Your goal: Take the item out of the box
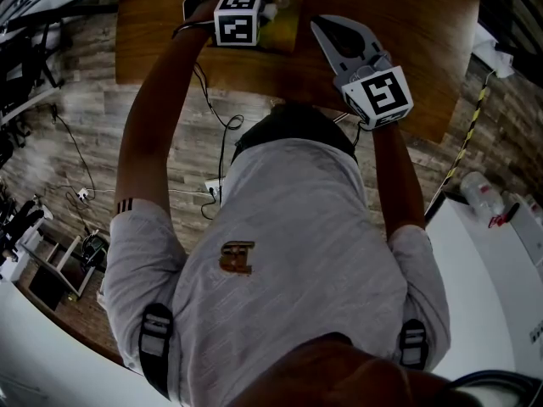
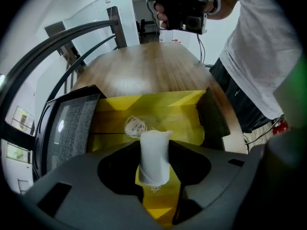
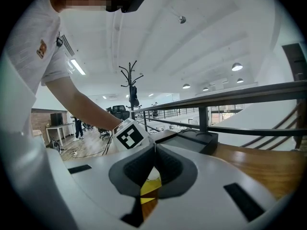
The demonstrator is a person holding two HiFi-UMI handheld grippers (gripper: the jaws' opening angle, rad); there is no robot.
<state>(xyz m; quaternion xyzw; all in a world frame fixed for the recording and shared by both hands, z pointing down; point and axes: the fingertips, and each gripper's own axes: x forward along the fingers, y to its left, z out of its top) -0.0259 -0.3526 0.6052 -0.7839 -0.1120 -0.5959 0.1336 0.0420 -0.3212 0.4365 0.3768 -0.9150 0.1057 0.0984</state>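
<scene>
Closest in, the right gripper (image 1: 316, 24) hangs above the near part of the wooden table (image 1: 407, 32) with its jaws pressed together and nothing between them. Its own view shows the seam running up to the tips, with only a sliver of yellow showing through the gap lower down.

Just beyond it, the left gripper (image 2: 154, 145) points steeply down over the yellow box (image 2: 144, 104). From the head camera it's mostly its marker cube (image 1: 236, 19) that shows, sitting right over the box.

Now into the left gripper view – there's the item. A white roll (image 2: 154, 159) stands upright between the jaws, and the tips meet it on both sides, so the gripper is pinching the roll. A few frayed threads trail from its lower end. The open box fills the space right behind it, but I can't tell whether the roll's end rests on the box floor or hangs clear of it.

Further in, a small tangle of loose thread (image 2: 135, 127) lies on the yellow bottom, just beside the roll's top edge. The black lid (image 2: 72, 123) stands folded back on the left side of the box, its grey inner face showing.

Past the box the tabletop runs on, bare wood – and around the table, a plank floor (image 1: 76, 125) with a cable (image 1: 225, 125) snaking across it.
</scene>
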